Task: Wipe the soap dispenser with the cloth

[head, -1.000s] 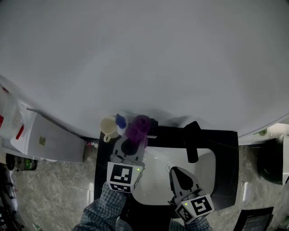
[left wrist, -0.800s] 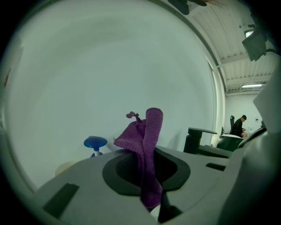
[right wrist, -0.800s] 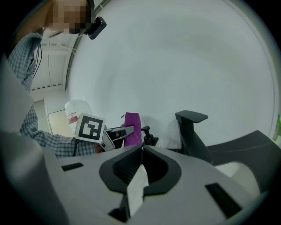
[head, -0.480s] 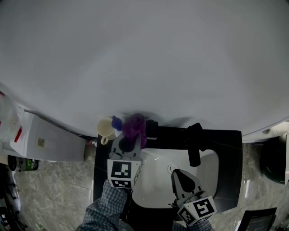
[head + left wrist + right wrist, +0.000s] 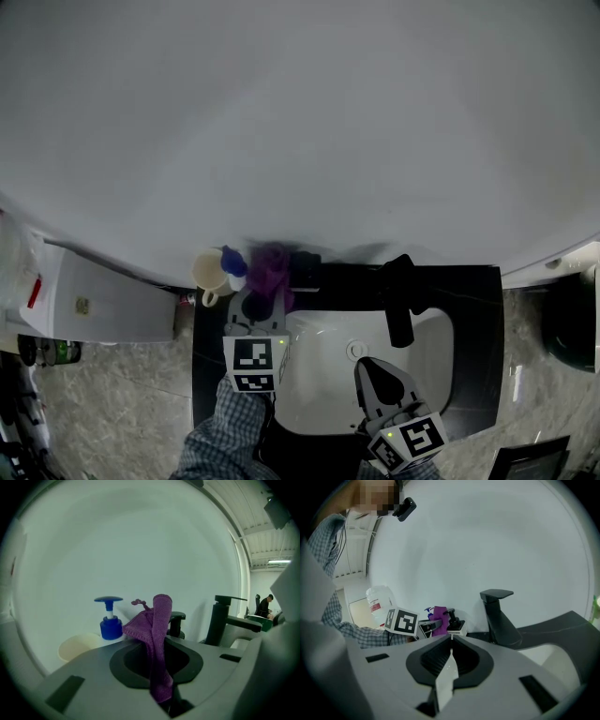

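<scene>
Here the left gripper (image 5: 265,302) clamps the purple cloth (image 5: 157,620) upright, just beside the black soap dispenser (image 5: 176,623) at the wall; the right gripper (image 5: 365,366) hovers clenched, empty, over the white sink (image 5: 323,386)

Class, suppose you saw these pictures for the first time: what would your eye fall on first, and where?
The purple cloth, pinched upright in the left tongs at the basin's back-left corner, stands out most. Left of it sits a blue pump bottle beside a cream cup. The black faucet juts over the white basin, where the right tongs hover shut and empty.
</scene>
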Demonstrator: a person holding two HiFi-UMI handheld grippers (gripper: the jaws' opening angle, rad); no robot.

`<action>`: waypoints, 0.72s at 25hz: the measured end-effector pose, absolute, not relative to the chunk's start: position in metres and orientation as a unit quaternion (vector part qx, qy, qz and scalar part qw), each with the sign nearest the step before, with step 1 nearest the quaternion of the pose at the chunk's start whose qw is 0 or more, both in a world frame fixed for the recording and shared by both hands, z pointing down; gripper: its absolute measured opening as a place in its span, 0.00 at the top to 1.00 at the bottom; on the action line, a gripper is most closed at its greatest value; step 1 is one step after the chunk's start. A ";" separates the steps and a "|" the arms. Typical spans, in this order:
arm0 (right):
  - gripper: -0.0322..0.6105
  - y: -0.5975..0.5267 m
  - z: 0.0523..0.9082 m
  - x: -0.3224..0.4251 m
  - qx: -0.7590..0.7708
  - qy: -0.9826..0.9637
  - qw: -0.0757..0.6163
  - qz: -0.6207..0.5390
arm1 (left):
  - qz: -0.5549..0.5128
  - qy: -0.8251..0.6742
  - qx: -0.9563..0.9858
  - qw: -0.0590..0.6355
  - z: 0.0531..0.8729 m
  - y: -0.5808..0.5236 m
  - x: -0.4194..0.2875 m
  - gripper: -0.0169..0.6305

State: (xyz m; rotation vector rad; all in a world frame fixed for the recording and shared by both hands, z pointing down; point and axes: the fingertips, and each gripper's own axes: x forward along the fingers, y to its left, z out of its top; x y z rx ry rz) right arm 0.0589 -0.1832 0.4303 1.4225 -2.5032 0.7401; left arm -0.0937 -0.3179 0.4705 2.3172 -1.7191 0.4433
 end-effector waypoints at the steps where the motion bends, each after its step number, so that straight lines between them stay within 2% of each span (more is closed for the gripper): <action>1: 0.91 -0.183 0.431 0.059 0.477 -0.839 0.084 0.248 | 0.157 -0.582 0.789 0.116 0.476 -0.317 -0.092 0.88; 8: 0.91 -0.182 0.436 0.066 0.485 -0.832 0.082 0.258 | 0.182 -0.590 0.776 0.132 0.497 -0.316 -0.092 0.88; 18: 0.91 -0.180 0.438 0.059 0.474 -0.836 0.085 0.261 | 0.174 -0.595 0.771 0.146 0.485 -0.295 -0.097 0.88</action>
